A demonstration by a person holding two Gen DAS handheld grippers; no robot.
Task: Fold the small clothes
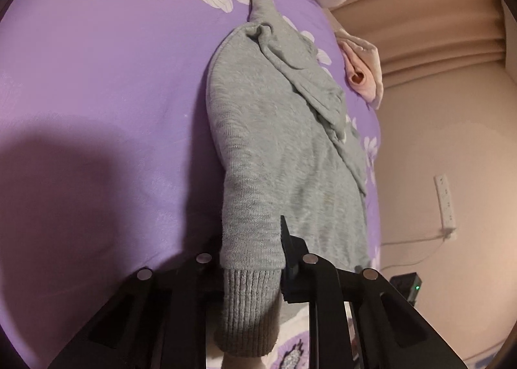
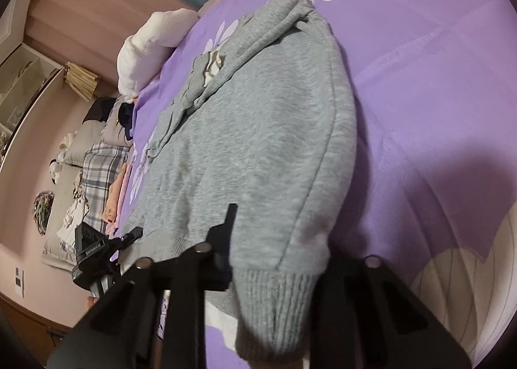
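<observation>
Fold underway: grey sweater (image 1: 274,149) spread on the purple bed sheet (image 1: 97,78), sleeves already laid inward. Left gripper (image 1: 252,259) and right gripper (image 2: 274,259) both clamped on the ribbed hem corners. Next: lift together, carry hem toward the collar, keeping edges aligned.

My black left claw (image 1: 252,259) and black right claw (image 2: 274,259) frame a heather-grey sweater (image 2: 258,130) with ribbed cuffs. The bed sheet (image 1: 97,78) is lilac, printed with pale flowers. Beyond lies a grey-and-white plaid cloth (image 2: 103,168).
</observation>
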